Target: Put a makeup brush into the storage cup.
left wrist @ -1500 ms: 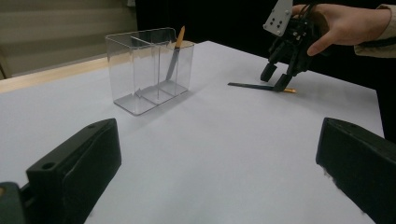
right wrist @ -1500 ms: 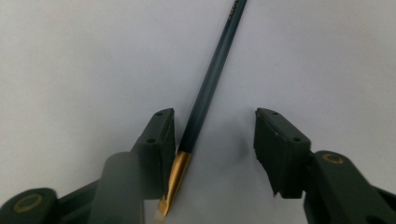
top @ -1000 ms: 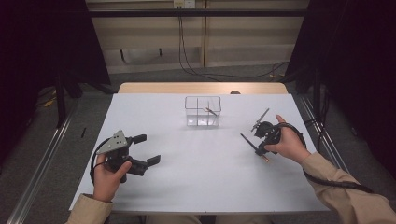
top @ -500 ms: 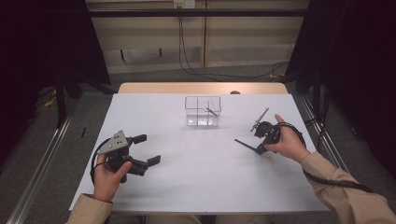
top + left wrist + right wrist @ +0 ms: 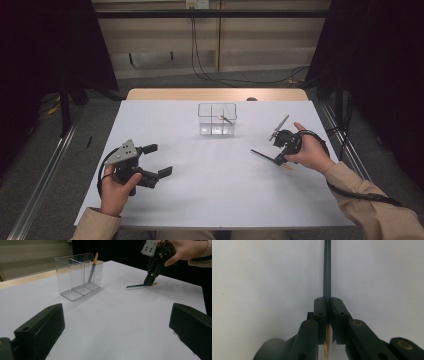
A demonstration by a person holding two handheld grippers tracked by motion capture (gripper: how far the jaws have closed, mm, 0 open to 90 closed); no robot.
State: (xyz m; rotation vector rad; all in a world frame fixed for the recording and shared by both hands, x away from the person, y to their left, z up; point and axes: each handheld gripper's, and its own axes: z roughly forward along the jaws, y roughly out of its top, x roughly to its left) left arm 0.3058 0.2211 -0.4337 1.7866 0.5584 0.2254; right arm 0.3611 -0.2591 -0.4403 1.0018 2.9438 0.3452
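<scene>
Right gripper [image 5: 274, 159] jaws have just been closing, now pinching the pencil [image 5: 327, 277].
Right of the clear box [image 5: 217, 120], the pencil's tan end hides between the jaws; left gripper [image 5: 156, 160] is spread, holding nothing.

A lab recording bay – white table [image 5: 210, 190] between black curtains [image 5: 45, 45], floor cables [image 5: 220, 77].

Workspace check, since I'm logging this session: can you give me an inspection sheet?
Surface: white table, bare around the work.
Job's things: clear divided box with one tool standing in it; a dark, thin tool with a wooden handle lying on the table.
Clutter: nothing seen.
Grippers: right gripper shut on the tool; left gripper open, holding nothing.
Cables: one trails from the right gripper along the sleeve.
Surroundings: floor cables, dark curtains.
</scene>
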